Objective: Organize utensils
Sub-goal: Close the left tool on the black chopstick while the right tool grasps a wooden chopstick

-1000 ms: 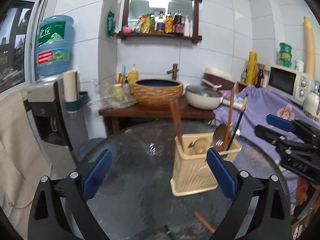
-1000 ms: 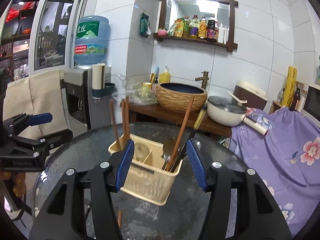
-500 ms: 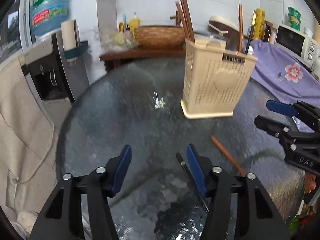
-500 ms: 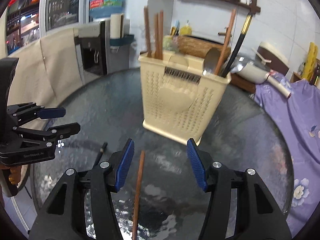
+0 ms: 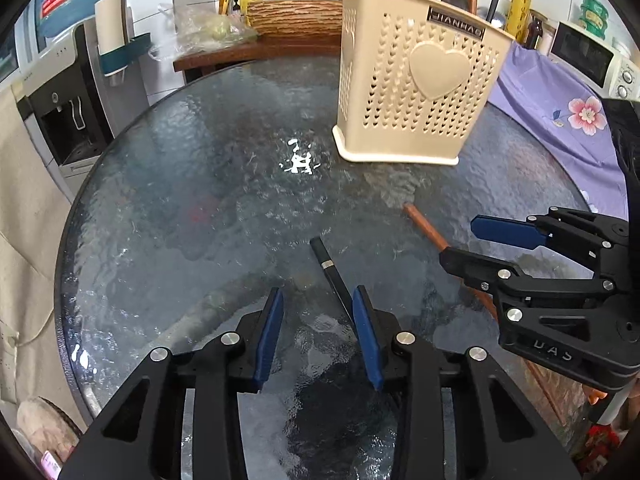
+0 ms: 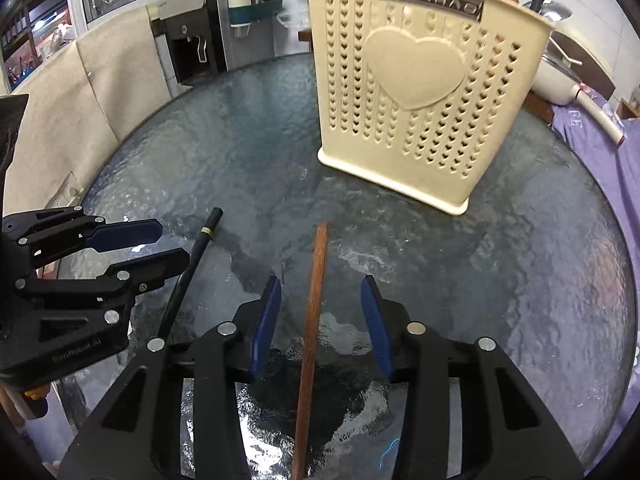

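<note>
Glass tabletop [image 5: 168, 208]: our left tool [image 5: 318, 300] closing round black chopstick [image 5: 326, 266], right tool [image 6: 320, 300] closing round brown chopstick [image 6: 314, 304], pads not yet touching; centre each before pinching.

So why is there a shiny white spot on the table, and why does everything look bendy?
Left wrist view: the white spot is lamp glare bouncing off the wavy glass table. Right wrist view: smaller glints near the bottom, and the wide lens curves the table edge and tilts the holder. Both views: sharp, no blur, dark corners.
</note>
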Motion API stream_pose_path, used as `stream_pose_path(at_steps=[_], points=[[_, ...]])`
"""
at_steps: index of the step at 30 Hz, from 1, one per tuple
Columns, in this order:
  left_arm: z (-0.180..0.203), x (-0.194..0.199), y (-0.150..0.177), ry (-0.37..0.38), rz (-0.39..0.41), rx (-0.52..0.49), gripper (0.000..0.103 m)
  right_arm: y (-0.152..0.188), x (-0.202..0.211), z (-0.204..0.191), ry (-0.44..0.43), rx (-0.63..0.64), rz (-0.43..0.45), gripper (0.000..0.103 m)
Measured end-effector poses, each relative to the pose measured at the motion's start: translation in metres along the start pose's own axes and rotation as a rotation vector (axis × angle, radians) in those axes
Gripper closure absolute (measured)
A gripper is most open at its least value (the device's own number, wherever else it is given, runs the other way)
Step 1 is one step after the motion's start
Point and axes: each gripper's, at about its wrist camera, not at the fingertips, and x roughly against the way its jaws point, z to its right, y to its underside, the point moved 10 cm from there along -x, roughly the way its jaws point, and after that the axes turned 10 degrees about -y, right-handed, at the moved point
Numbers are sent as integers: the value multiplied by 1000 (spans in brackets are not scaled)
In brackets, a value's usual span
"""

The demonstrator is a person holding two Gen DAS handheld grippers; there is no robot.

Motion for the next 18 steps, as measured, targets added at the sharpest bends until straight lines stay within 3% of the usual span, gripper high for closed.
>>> stream_pose_path(at_steps=[5,18], points=[[3,-3,-2,10,-7,8,70,-1,-8,-2,8,14,-30,73],[8,-11,-9,14,-19,16,77,-10,-16,0,6,-3,-39,76]])
